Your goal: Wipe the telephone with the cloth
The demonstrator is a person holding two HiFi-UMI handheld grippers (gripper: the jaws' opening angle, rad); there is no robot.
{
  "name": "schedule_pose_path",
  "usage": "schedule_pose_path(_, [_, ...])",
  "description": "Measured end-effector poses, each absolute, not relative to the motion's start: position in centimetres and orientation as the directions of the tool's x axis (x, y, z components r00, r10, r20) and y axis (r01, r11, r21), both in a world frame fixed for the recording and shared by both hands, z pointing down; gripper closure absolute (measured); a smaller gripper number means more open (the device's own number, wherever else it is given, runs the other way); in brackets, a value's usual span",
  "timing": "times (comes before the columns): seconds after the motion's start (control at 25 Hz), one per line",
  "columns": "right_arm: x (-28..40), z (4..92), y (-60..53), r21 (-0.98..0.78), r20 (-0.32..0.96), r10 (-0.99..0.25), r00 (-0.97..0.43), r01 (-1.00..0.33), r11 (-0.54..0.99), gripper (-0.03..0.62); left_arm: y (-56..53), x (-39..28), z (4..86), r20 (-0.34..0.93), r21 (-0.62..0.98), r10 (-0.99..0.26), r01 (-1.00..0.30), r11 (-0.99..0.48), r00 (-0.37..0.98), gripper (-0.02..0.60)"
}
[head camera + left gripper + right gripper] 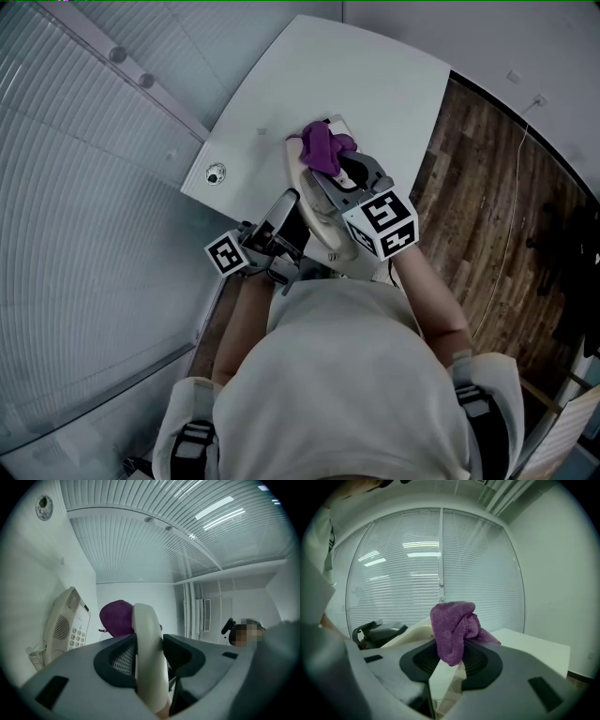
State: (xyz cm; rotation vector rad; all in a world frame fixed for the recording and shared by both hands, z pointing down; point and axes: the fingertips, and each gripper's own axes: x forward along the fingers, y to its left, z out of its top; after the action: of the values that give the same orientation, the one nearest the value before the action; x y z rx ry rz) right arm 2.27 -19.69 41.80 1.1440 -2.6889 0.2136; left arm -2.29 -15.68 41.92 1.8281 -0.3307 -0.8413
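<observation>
The cream telephone base point(65, 625) lies on the white table point(375, 84). In the head view it point(330, 121) is mostly hidden by the purple cloth point(323, 148). My left gripper point(298, 211) is shut on the cream handset point(147, 653), lifted off the base; the jaws press its sides. My right gripper point(337, 173) is shut on the bunched cloth point(452, 630), which sits against the handset's far end point(412, 632). In the left gripper view the cloth point(117, 618) shows just behind the handset. The left gripper point(377, 634) shows at the left of the right gripper view.
A round cable hole point(216, 173) is set in the table near its left corner. Window blinds point(84, 187) run along the left. Wooden floor point(487, 187) with a thin cable lies right of the table edge.
</observation>
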Motion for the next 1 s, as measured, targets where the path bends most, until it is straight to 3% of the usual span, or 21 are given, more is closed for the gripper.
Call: schedule_pose_path(1.0, [1.1, 42.4, -15.5, -0.033, 0.267, -0.572, -0.776, -0.6, 0.799, 0.462, -16.8, -3.2, 41.4, -0.441, 0.886, -0.603, 0.216, -0.411, 0.665, 0.394])
